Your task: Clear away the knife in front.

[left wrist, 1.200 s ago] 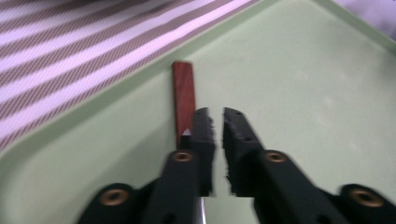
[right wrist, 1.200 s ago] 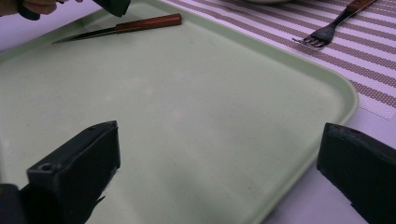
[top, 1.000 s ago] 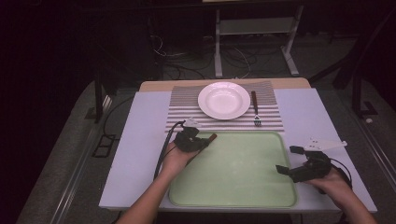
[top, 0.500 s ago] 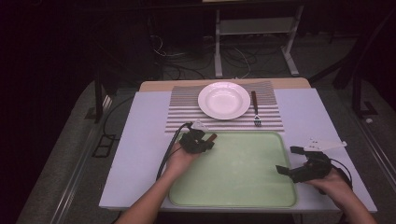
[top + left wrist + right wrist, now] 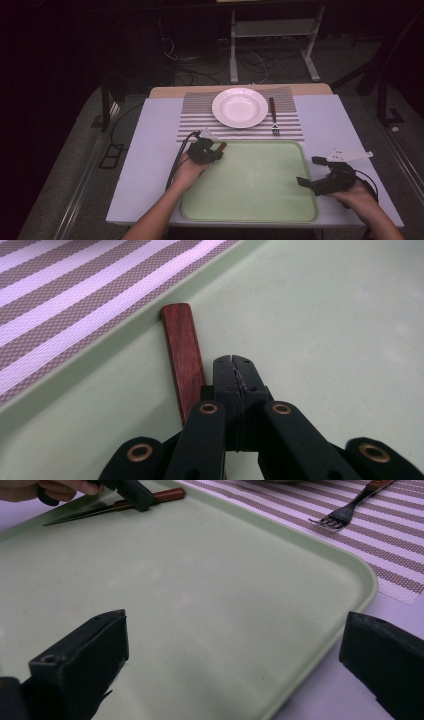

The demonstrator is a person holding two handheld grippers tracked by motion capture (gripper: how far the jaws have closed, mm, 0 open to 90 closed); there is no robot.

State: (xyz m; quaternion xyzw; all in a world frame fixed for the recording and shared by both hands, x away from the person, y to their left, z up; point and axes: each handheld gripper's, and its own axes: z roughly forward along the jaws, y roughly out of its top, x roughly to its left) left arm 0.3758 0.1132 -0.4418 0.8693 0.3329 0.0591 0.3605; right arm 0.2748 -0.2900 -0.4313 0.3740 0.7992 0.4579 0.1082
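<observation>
Since a second ago, the left gripper [image 5: 216,150] is edging slightly right, jaws pressing together on a wooden-handled knife [image 5: 184,352] lying along the pale green tray's [image 5: 260,200] near-left rim; the right gripper [image 5: 314,172] is hovering wide open, empty.

Left gripper [image 5: 212,150]: over the last second it has crept a little toward the tray's [image 5: 250,212] far left corner and toward the striped placemat [image 5: 195,117], from a spot slightly nearer the person.
Left hand [image 5: 187,169]: it has followed the gripper forward by the same small amount, the forearm reaching a touch further over the tray's left edge.
Knife [image 5: 115,507]: its wooden handle [image 5: 182,347], which poked out to the right of the gripper a second ago, now shows shorter in the high view, lying close against the tray's raised rim.
</observation>
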